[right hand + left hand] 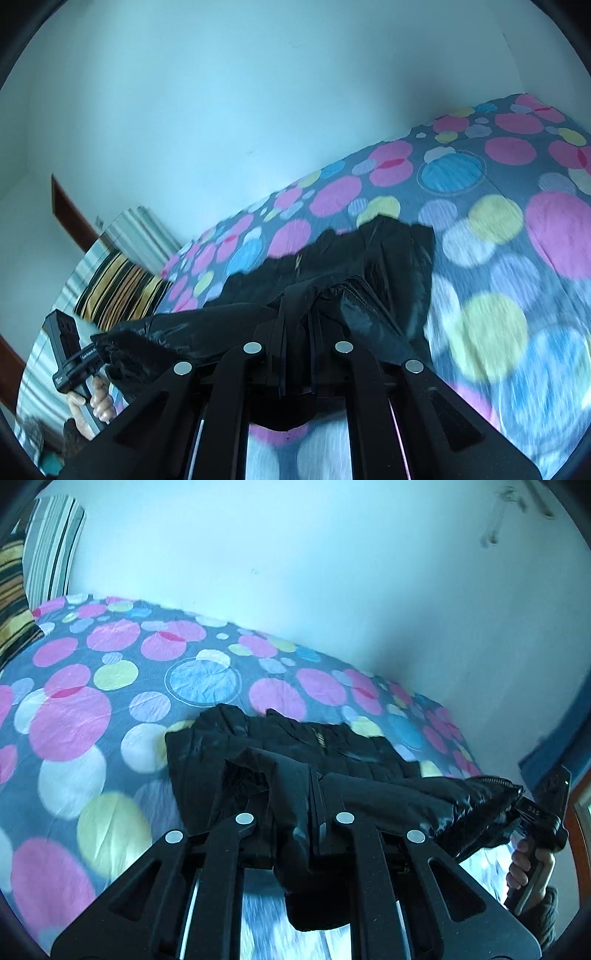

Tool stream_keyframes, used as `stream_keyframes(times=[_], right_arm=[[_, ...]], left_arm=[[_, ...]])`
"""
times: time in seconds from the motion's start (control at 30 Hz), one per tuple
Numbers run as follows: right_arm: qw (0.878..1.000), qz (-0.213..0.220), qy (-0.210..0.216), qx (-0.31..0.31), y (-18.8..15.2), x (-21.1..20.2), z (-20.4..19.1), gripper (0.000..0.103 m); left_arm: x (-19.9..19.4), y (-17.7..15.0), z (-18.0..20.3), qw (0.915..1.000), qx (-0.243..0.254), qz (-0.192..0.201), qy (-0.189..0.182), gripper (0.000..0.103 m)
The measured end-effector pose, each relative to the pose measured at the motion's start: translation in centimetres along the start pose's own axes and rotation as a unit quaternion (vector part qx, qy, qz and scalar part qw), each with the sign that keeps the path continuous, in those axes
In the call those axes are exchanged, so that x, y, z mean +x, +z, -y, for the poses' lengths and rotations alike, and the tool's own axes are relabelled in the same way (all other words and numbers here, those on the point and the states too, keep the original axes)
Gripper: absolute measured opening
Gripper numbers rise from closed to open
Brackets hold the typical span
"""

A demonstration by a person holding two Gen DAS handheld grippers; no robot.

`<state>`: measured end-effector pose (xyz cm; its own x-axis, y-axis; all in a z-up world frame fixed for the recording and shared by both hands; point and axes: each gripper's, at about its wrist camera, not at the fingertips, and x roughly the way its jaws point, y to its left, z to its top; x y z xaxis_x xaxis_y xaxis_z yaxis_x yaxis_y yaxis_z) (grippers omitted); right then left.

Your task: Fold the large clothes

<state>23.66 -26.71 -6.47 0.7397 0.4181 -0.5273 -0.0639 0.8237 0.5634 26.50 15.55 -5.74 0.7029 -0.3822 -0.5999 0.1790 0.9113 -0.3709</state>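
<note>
A black padded jacket (280,746) lies partly on the dotted bedspread (74,716), its near edge lifted off the bed. My left gripper (314,786) is shut on a fold of that edge, and black fabric hangs down between its fingers. In the same view the right gripper (517,805) is at the far right, clamped on the jacket's zipper end, with a hand around its handle. From the right wrist view, my right gripper (314,295) is shut on the black jacket (391,251) beside the zipper. The left gripper (99,350) holds the other end at lower left.
A pale wall (295,572) runs behind the bed. Striped pillows (48,554) stand at the head of the bed, also seen as a yellow-and-black striped pillow (118,291). A wooden frame edge (70,206) runs along the wall.
</note>
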Motion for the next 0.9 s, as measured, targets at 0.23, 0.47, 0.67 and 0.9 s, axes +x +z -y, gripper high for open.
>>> stream_keyframes(times=[0.23, 0.47, 0.67, 0.9], right_arm=[[0.998, -0.035, -0.038, 0.034, 3.5, 8.3, 3.3, 0.008], [0.991, -0.092, -0.076, 0.061, 3.1, 15.4, 7.2, 0.008], [0.984, -0.124, -0.109, 0.062, 2.2, 19.3, 8.7, 0.007], [0.985, -0.124, -0.104, 0.067, 2.1, 19.5, 9.1, 0.006]], left_arm=[[8.5, 1.6, -2.5, 0.9969, -0.015, -0.051, 0.058, 0.011], [14.3, 1.3, -4.4, 0.9930, -0.023, -0.087, 0.076, 0.012], [17.1, 0.8, -5.0, 0.9911, -0.017, -0.101, 0.085, 0.012], [16.2, 0.8, -5.8, 0.9943, -0.026, -0.091, 0.049, 0.021]])
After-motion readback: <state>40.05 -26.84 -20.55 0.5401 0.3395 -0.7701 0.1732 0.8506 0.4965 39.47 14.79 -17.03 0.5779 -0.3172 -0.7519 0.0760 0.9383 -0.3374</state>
